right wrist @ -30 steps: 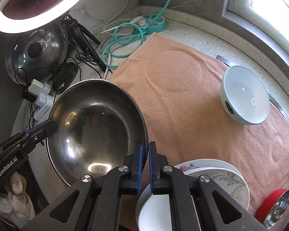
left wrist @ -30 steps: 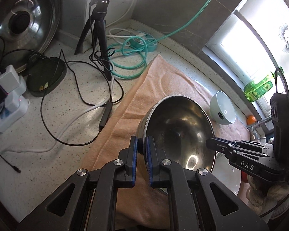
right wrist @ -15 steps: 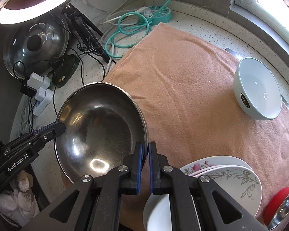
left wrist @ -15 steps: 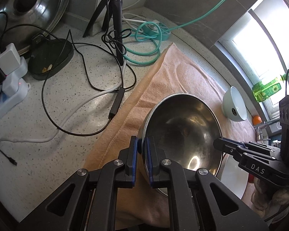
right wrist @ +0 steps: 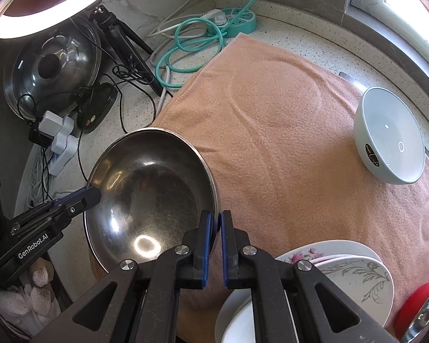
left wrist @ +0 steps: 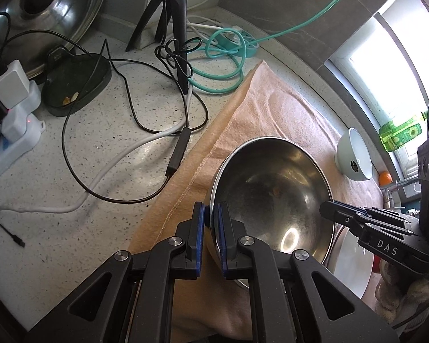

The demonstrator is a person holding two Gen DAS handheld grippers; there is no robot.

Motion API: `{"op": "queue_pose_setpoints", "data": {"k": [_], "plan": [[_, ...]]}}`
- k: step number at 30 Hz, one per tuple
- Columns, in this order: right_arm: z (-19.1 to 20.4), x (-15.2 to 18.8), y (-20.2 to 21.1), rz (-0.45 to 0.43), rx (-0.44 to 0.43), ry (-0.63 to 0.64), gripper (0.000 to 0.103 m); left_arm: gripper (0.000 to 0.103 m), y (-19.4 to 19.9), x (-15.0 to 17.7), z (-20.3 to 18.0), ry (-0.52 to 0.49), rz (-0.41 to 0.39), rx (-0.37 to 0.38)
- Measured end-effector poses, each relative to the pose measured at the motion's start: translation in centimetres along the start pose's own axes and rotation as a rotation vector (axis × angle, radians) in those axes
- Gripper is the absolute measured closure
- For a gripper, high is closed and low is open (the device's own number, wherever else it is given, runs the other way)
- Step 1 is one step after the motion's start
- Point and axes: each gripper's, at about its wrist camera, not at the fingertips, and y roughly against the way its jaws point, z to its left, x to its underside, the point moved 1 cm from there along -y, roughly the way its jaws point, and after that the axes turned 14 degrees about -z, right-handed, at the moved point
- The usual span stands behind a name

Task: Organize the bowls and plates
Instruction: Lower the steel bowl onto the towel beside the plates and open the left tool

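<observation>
**Fingers of both grippers clamped on the steel bowl's rim**

Fingers (left wrist: 224,230) of the left gripper (left wrist: 211,228) are pinched narrow on the near rim of the steel bowl (left wrist: 271,200), and the right gripper (right wrist: 213,230) is closed on the opposite rim, so the bowl is gripped from two sides. Whether it is lifted or resting cannot be told.

Places are given from the steel bowl. Beneath and beyond it the table (left wrist: 85,228) is spread with a peach towel (right wrist: 271,114), over whose left edge the bowl is held. Beside the bowl, under the right gripper, a stack of plates (right wrist: 357,274) is seen, partly flowered. Well apart from the bowl, at the towel's far side, a pale green bowl (right wrist: 391,137) is left standing alone. Past the plates a small red dish (right wrist: 414,308) with a shiny inside is cut off by the frame.

Progress is judged partial: the plates appear gathered, while the steel bowl, the pale green bowl and the red dish are not yet nested or grouped.

How many plates are stacked cannot be counted. The bowl's underside is hidden.
</observation>
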Motion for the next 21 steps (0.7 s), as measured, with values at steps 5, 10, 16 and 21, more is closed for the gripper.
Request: {"op": "queue_pose_setpoints", "data": {"k": [5,10,16,21], "plan": [[0.0,0.0,0.1,-0.002,-0.015,0.005,0.094,0.094,-0.1,-0.2,0.2,0.004,0.008,0.004],[-0.1,-0.2,0.7,-0.016,-0.028,0.002,0.089,0.094,0.5,-0.4,0.2,-0.004,-0.012,-0.008],[-0.8,-0.7,2.5,-0.063,-0.028,-0.014,0.088,0.092,1.6,-0.9,0.3,0.004,-0.045,-0.013],[-1.9,-0.6,4.7,-0.117,-0.048,-0.049,0.087,0.092,2.9,-1.4,-0.3,0.009,-0.087,0.01]]}}
